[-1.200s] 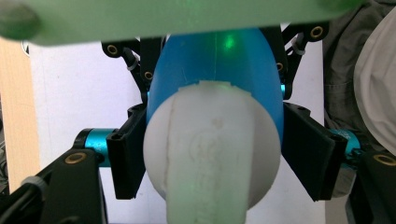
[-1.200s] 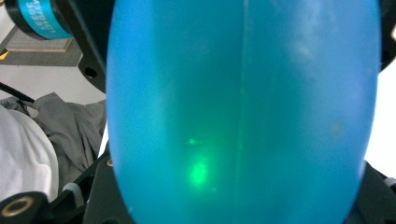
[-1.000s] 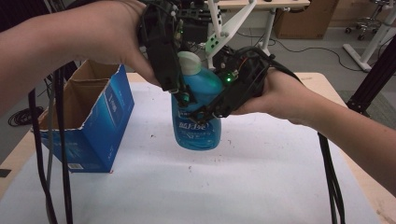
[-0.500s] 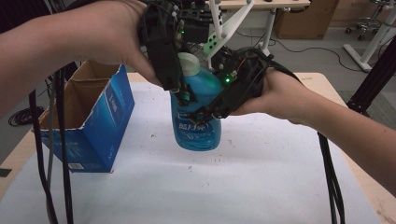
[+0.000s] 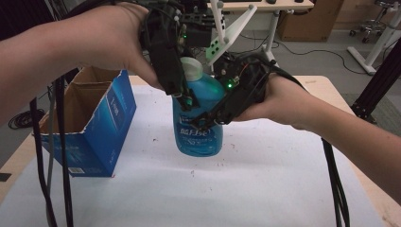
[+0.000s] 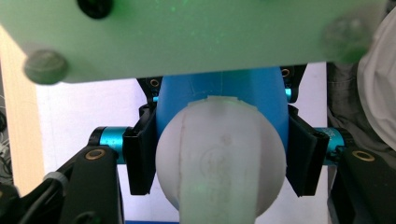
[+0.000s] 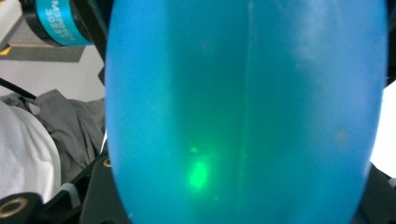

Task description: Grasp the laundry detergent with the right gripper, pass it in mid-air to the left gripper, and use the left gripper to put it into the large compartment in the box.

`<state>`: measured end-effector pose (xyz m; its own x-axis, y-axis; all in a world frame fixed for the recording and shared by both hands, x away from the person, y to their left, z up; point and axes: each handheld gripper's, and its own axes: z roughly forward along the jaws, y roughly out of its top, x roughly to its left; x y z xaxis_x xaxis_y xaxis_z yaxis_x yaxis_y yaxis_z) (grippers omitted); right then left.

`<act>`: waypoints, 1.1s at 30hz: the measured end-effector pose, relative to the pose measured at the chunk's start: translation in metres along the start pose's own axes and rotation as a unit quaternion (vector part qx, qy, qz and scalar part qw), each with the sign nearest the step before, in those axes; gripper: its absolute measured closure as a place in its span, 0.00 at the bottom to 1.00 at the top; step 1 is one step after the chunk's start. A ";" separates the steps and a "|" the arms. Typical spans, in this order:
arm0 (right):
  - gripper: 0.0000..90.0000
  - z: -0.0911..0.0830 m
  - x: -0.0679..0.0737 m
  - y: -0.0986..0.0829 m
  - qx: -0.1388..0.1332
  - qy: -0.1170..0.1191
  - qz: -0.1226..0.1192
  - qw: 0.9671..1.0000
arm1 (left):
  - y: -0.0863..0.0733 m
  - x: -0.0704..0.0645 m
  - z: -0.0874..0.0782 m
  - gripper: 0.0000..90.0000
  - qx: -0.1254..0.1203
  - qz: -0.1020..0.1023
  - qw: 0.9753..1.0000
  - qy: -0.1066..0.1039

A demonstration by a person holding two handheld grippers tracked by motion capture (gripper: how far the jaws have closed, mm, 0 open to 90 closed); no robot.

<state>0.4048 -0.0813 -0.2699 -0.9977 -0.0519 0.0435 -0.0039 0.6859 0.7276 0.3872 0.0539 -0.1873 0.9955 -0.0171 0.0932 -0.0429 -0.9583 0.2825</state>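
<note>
Black grippers (image 5: 189, 101); cyan fittings (image 6: 108, 137); black cables (image 5: 333, 179).

The blue bottle (image 5: 198, 118) stands mid-frame on the white tabletop (image 5: 265, 184), hemmed in by the left tongs (image 5: 182, 97) from the upper left and the right tongs (image 5: 210, 118) from the right. At left of the frame an open blue box (image 5: 94, 127) blocks that side, near the bottle but apart. The lower centre and lower right of the tabletop lie open, with cables (image 5: 56, 156) hanging at lower left.
</note>
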 end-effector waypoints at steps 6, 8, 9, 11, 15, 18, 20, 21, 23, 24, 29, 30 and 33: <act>0.25 0.003 0.000 -0.005 -0.005 0.006 0.011 1.000 | -0.005 0.002 0.005 0.42 0.009 -0.007 1.000 -0.010; 0.24 0.004 -0.001 -0.008 -0.001 0.006 0.018 1.000 | -0.006 0.002 0.005 0.42 0.010 -0.012 1.000 -0.010; 0.24 0.003 0.000 -0.009 -0.001 0.003 0.019 1.000 | -0.007 0.002 0.003 0.42 0.011 -0.014 1.000 -0.009; 0.21 0.001 0.000 -0.011 0.002 -0.003 0.022 1.000 | -0.008 0.001 0.001 0.42 0.007 -0.017 1.000 -0.006; 0.14 -0.004 -0.002 -0.018 0.018 -0.019 0.045 0.999 | -0.015 0.001 -0.005 0.42 -0.002 -0.034 0.999 -0.003; 0.14 -0.010 -0.003 -0.028 0.022 -0.032 0.054 0.998 | -0.021 0.001 -0.011 0.42 -0.009 -0.048 0.999 -0.001; 0.14 -0.013 -0.003 -0.035 0.034 -0.040 0.066 0.996 | -0.026 0.001 -0.014 0.42 -0.013 -0.064 0.998 0.000; 0.14 -0.017 -0.003 -0.042 0.051 -0.053 0.070 0.995 | -0.031 0.002 -0.018 0.42 -0.016 -0.076 0.997 0.003; 0.14 -0.018 -0.003 -0.046 0.058 -0.061 0.073 0.994 | -0.033 0.002 -0.020 0.42 -0.018 -0.083 0.996 0.005; 0.14 -0.020 -0.003 -0.049 0.068 -0.069 0.079 0.992 | -0.036 0.003 -0.022 0.42 -0.017 -0.088 0.996 0.006; 0.14 -0.028 -0.001 -0.063 0.103 -0.094 0.085 0.987 | -0.048 0.005 -0.033 0.42 -0.016 -0.119 0.993 0.017; 0.14 -0.034 0.001 -0.072 0.133 -0.109 0.098 0.980 | -0.057 0.006 -0.041 0.42 -0.017 -0.145 0.989 0.027; 0.14 -0.040 0.001 -0.083 0.156 -0.123 0.105 0.974 | -0.069 0.007 -0.052 0.42 -0.024 -0.178 0.983 0.039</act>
<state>0.4065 -0.1672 -0.3028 -0.9643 0.2636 -0.0247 0.2206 0.8517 0.4754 0.3926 0.1343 -0.1561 0.9388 0.3401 0.0539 0.3004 -0.8854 0.3546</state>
